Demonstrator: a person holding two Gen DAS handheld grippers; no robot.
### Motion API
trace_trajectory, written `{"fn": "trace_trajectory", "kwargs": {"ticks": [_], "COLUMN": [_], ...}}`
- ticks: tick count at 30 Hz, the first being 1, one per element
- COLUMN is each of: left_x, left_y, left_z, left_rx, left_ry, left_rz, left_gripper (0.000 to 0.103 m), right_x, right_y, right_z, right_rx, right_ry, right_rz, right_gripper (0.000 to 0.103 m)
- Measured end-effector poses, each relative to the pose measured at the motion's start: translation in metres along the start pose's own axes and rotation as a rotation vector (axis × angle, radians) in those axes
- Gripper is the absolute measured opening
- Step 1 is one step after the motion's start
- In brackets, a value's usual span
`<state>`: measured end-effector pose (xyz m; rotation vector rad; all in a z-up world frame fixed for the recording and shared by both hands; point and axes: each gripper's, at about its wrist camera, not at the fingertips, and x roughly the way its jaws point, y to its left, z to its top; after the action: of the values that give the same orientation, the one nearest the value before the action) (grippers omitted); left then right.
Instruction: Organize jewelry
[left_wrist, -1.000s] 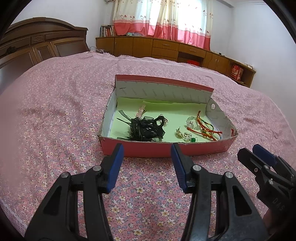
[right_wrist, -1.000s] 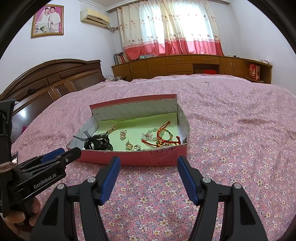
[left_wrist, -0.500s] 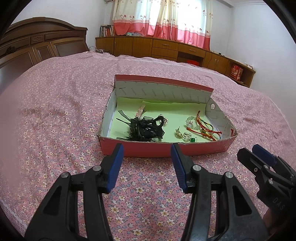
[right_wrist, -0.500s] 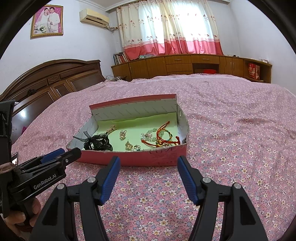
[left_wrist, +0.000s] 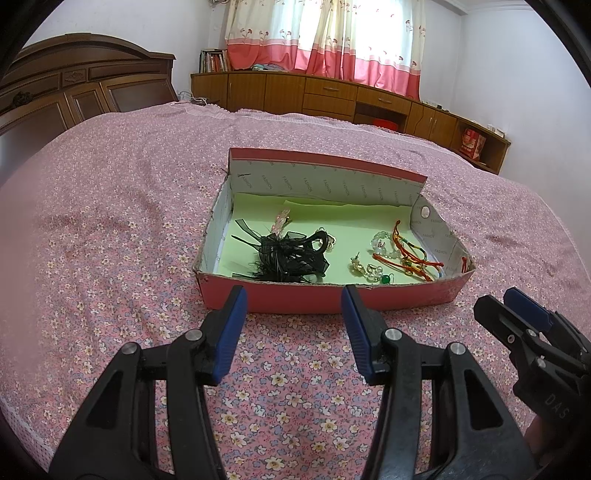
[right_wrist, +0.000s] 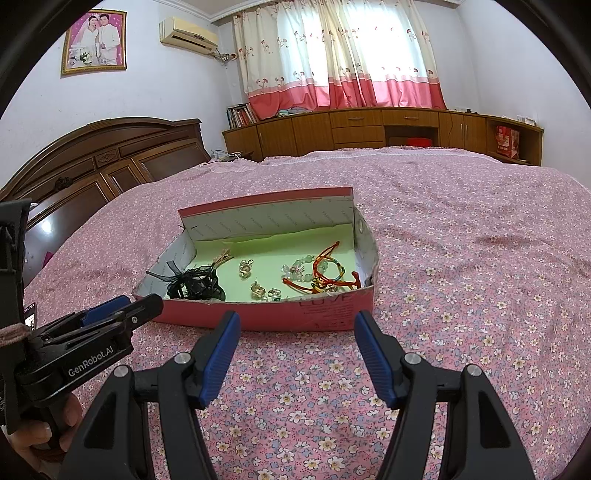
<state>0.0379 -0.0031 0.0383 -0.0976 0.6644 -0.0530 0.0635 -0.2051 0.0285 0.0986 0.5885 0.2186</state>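
Note:
A pink shoe box (left_wrist: 295, 299) (right_wrist: 325, 314) with a green lining lies on the flowered bedspread. Inside it are a black feather and ribbon hair clip (left_wrist: 284, 254) (right_wrist: 195, 284), gold and crystal earrings (left_wrist: 369, 269) (right_wrist: 258, 290), a clear bead bracelet (left_wrist: 382, 243) (right_wrist: 299, 267) and red cord bracelets (left_wrist: 410, 254) (right_wrist: 325, 273). My left gripper (left_wrist: 293, 295) hovers open just short of the box's near wall, nothing between its blue pads. My right gripper (right_wrist: 295, 321) stands open in front of the same wall, likewise empty.
The pink bedspread (left_wrist: 110, 221) stretches wide on all sides of the box. A dark wooden headboard (right_wrist: 92, 158) rises at the left. Low wooden cabinets (right_wrist: 369, 129) run under the curtained window. A hand (right_wrist: 44, 432) holds the left gripper's handle.

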Motion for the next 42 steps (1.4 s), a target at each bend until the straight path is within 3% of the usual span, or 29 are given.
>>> {"fn": "trace_trajectory", "kwargs": {"ticks": [42], "left_x": [0.0048], "left_y": [-0.0003], "left_z": [-0.0011], "left_rx": [0.0], "left_ry": [0.014], "left_rz": [0.0], "left_gripper": [0.045], "right_x": [0.0014], "right_y": [-0.0023], "right_z": [-0.0011], "right_rx": [0.007], "right_ry": [0.009], "right_rz": [-0.004], "right_gripper": [0.067]}}
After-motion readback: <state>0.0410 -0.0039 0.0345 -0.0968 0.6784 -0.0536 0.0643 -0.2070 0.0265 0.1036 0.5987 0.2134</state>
